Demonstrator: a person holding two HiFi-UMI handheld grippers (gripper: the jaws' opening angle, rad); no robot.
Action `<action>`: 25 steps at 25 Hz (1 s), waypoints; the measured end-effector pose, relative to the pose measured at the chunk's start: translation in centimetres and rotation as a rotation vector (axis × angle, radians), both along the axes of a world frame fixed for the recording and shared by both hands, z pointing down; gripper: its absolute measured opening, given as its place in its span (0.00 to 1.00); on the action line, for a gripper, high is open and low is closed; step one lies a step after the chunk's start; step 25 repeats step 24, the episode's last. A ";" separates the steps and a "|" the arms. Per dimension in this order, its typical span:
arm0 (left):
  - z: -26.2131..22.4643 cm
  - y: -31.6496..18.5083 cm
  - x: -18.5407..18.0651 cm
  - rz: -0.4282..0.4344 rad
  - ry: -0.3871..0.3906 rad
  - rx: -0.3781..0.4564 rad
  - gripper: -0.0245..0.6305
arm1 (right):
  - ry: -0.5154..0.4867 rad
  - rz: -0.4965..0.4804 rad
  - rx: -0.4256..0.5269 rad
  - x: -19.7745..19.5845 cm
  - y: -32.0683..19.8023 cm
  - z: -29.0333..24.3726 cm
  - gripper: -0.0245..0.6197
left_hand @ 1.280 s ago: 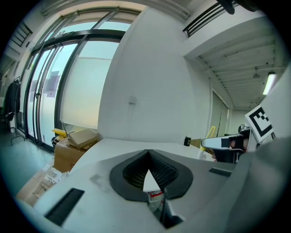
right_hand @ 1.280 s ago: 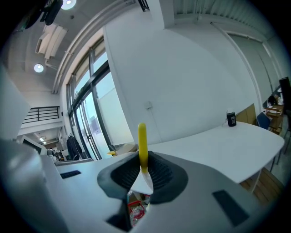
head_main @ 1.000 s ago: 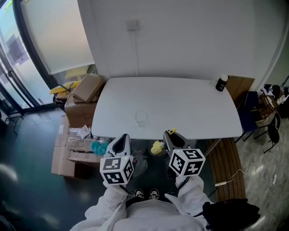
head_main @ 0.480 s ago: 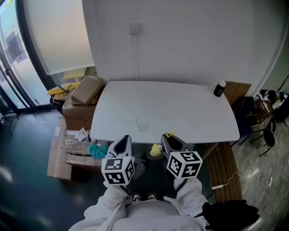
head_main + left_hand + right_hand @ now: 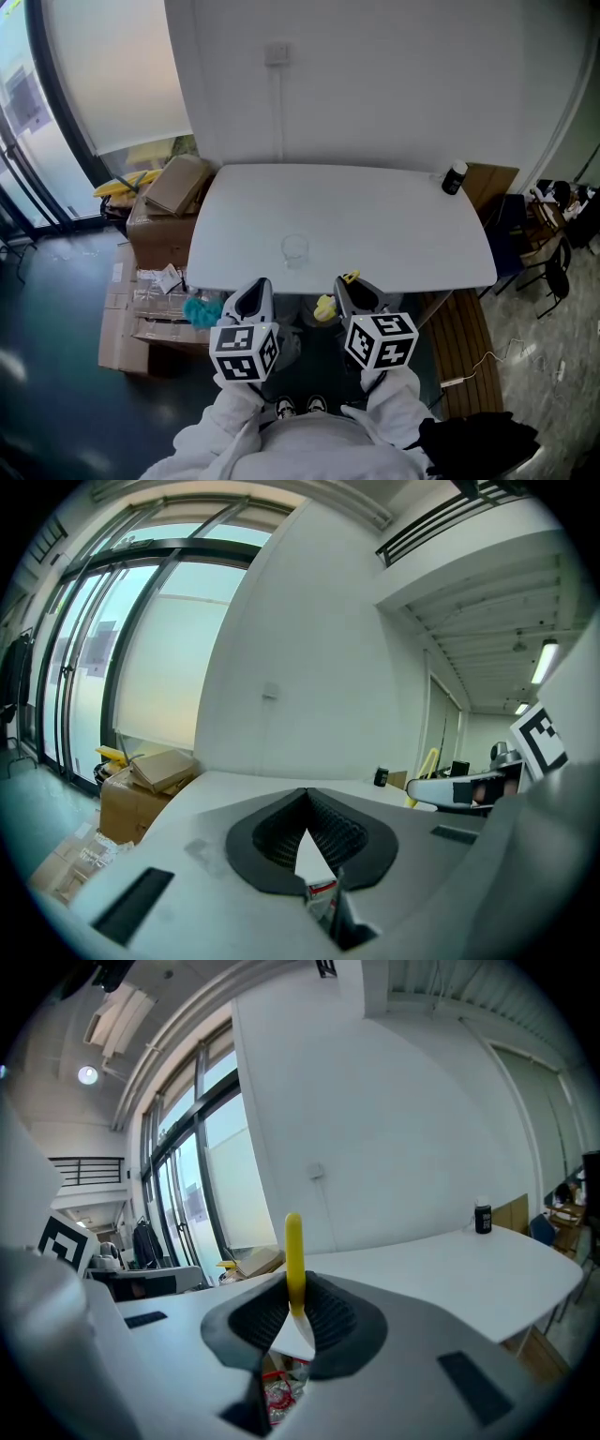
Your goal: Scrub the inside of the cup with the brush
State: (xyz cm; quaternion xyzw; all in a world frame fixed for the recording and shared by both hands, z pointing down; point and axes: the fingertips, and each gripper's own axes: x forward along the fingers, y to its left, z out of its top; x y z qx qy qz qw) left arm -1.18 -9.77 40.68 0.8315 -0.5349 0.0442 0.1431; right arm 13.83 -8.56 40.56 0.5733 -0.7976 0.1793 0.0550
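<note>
We see the cup (image 5: pixel 294 250) on the table (image 5: pixel 403 234) ahead, between left tongs (image 5: pixel 251 292) and right tongs (image 5: pixel 356 286), a bottle (image 5: pixel 454 178) far beyond the right.

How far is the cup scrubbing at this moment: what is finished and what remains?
Done: the right tongs are shut on the yellow brush, so the tool is picked up. In hand: both tongs hang at the near edge of the table, short of the cup. Left: the cup stands untouched on the table, the left tongs are shut and empty, and scrubbing inside it has not yet begun.
</note>
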 end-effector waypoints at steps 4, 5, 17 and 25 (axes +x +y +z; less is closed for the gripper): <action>0.1 0.3 -0.1 0.004 0.002 -0.001 0.05 | 0.007 -0.001 0.006 -0.2 0.3 -0.1 0.20; 0.2 0.3 -0.1 0.006 0.002 -0.002 0.05 | 0.007 -0.001 0.004 -0.3 0.3 -0.1 0.20; 0.3 0.8 0.1 0.021 0.006 -0.001 0.05 | 0.010 0.010 0.005 -0.3 0.9 0.1 0.20; 0.4 0.8 0.2 0.022 0.010 -0.006 0.05 | 0.002 0.010 0.007 -0.4 1.0 -0.1 0.20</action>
